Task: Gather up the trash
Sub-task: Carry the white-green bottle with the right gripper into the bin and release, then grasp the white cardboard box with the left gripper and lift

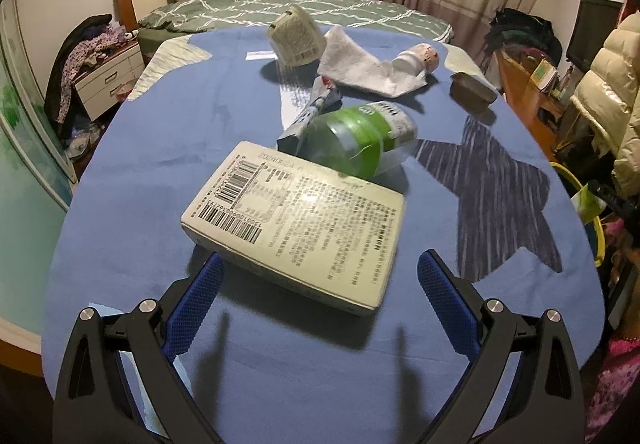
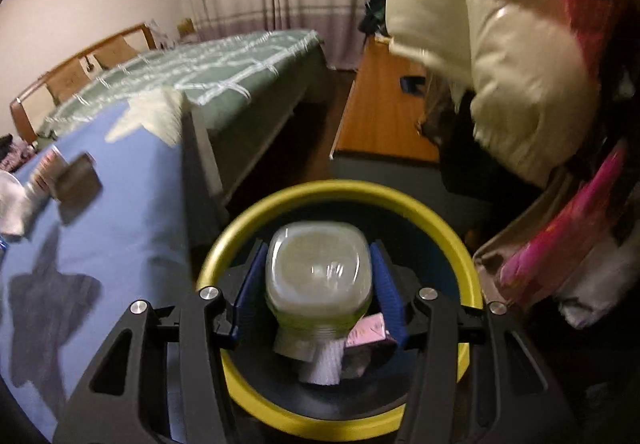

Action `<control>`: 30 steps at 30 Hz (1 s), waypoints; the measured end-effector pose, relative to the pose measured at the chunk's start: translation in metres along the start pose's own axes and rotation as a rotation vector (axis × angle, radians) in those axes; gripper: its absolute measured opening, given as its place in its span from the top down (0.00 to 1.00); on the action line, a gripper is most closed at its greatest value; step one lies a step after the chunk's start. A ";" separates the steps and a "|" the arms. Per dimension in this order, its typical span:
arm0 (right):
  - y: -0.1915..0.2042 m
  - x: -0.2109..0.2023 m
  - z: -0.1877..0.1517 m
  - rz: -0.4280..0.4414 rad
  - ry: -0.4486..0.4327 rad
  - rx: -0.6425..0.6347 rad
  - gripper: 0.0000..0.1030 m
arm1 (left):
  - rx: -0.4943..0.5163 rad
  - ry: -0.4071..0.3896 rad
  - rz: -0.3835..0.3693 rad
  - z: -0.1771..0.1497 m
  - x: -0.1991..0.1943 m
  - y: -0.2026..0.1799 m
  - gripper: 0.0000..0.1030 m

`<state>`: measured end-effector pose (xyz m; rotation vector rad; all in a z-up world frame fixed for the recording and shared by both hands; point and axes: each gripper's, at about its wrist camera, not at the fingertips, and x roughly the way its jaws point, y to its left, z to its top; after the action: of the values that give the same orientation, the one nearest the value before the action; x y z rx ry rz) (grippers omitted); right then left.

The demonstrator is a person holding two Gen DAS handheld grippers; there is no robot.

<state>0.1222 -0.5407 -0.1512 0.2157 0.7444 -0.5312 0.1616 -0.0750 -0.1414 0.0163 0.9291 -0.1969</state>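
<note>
My left gripper [image 1: 320, 264] is open just above the blue tablecloth [image 1: 140, 204], its blue pads on either side of the near end of a flat cream box [image 1: 296, 220] with barcodes. Behind the box lie a clear bottle with a green label [image 1: 360, 136], a crumpled wrapper [image 1: 312, 112], a white tissue [image 1: 360, 64], a small cup [image 1: 420, 58], a beige pouch [image 1: 296, 36] and a brown tray [image 1: 472, 90]. My right gripper [image 2: 318, 264] is shut on a clear plastic bottle [image 2: 318, 276], held over the yellow-rimmed bin [image 2: 340, 190], which holds a pink carton [image 2: 366, 330] and white paper [image 2: 324, 364].
A bed with a green quilt [image 1: 300, 8] stands behind the table. A nightstand [image 1: 108, 76] with clothes is at the left. A cream puffer jacket [image 2: 500, 64] hangs over the bin at the right, beside a wooden desk [image 2: 380, 104]. The bin rim also shows in the left wrist view [image 1: 596, 228].
</note>
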 end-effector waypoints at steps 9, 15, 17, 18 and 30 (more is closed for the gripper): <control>0.005 -0.003 -0.002 -0.009 0.005 -0.007 0.50 | -0.011 0.040 0.020 -0.003 0.019 0.005 0.07; 0.010 -0.009 -0.004 0.009 0.001 -0.017 0.48 | -0.029 0.051 0.049 -0.009 0.017 0.023 0.07; 0.012 -0.011 -0.003 0.016 -0.005 -0.018 0.48 | -0.045 0.057 0.061 -0.012 0.014 0.035 0.07; 0.013 -0.013 -0.003 0.020 -0.008 -0.019 0.48 | -0.062 0.061 0.068 -0.014 0.011 0.044 0.07; 0.032 -0.024 0.003 0.050 -0.031 -0.042 0.47 | -0.304 -0.030 0.134 -0.011 -0.024 0.136 0.07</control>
<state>0.1260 -0.5054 -0.1327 0.1864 0.7179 -0.4696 0.1625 0.0636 -0.1386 -0.2040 0.9167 0.0690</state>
